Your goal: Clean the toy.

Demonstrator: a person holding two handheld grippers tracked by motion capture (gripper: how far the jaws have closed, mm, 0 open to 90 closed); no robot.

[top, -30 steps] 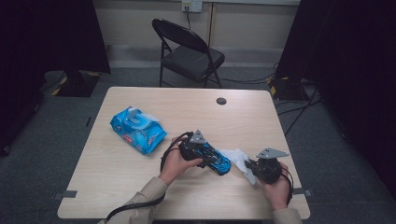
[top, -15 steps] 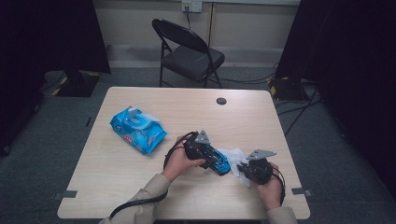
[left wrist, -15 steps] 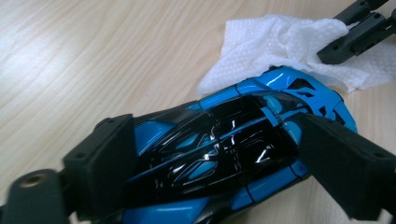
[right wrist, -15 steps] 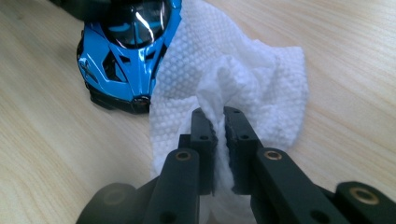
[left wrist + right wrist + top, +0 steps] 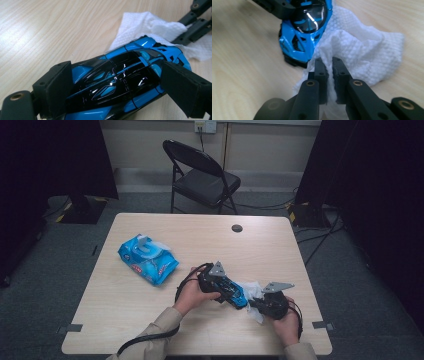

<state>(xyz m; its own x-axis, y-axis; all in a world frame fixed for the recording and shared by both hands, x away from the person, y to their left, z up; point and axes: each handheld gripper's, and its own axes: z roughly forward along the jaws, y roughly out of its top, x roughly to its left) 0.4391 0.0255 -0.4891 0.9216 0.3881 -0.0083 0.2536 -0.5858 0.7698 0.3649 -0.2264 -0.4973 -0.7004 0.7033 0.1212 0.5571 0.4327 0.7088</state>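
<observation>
High view first, from the near edge outward: two forearms in tan sleeves come up from the bottom of the desk (image 5: pixel 150 320). At the near right, the right hand-held gripper (image 5: pixel 257 304) has its jaws pressed together on a fold of a white wipe (image 5: pixel 255 292), which lies crumpled on the wood. The right gripper view shows this close up: the pads (image 5: pixel 321 72) pinch the textured cloth (image 5: pixel 362 55) between them, and the wipe touches the nose of a blue and black toy car (image 5: pixel 305 32) just beyond.

Next to it, toward the middle, the left hand-held gripper (image 5: pixel 235 295) holds that toy car (image 5: pixel 239 296). In the left gripper view its jaws stand wide apart with the glossy car (image 5: pixel 117 85) between them, a pad (image 5: pixel 58 85) against each side of the body; these jaws have just been opening a little. The car's far end rests against the wipe (image 5: pixel 150 25).

Farther off to the left lies a blue packet of wipes (image 5: pixel 147 260) with its flap lifted. Near the far edge sits a small dark round cap (image 5: pixel 237 228). Beyond the desk stands a black folding chair (image 5: pixel 202 177).
</observation>
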